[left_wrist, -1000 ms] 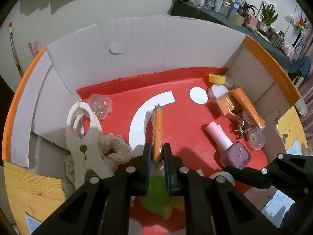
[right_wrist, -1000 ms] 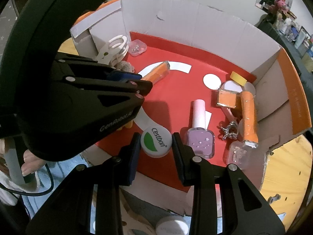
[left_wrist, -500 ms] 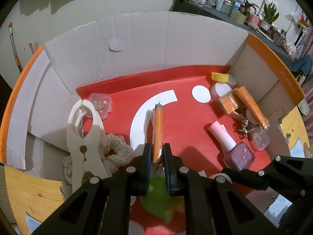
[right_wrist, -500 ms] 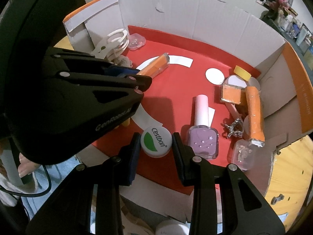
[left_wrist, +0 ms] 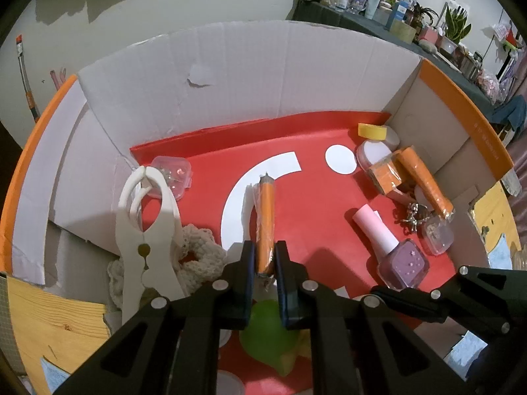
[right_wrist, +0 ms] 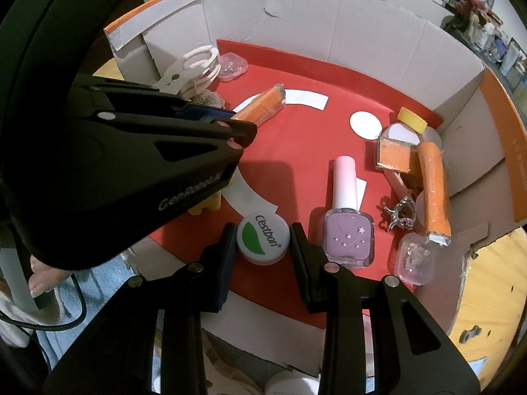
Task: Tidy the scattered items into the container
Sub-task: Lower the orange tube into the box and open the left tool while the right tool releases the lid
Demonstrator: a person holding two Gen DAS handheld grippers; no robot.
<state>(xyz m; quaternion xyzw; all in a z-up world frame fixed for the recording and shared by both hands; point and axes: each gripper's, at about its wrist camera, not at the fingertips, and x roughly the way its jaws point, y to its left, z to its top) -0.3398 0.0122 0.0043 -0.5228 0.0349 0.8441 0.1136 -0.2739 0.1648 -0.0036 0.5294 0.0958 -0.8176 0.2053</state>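
Inside the red-floored cardboard box (left_wrist: 329, 75), the left gripper (left_wrist: 265, 256) clamps an orange wrapped stick (left_wrist: 266, 217), its near end hidden; the right gripper (right_wrist: 263, 240) pinches a white bottle cap (right_wrist: 263, 242).

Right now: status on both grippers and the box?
Left gripper shut on orange stick, over the box. Right gripper shut on Cestbon cap, at the box's near edge. Nail polish bottle just right of the cap.

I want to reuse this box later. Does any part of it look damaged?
Yes: the cardboard box's white back wall has a small torn patch where the surface layer has peeled. Its near right edge looks ragged too.
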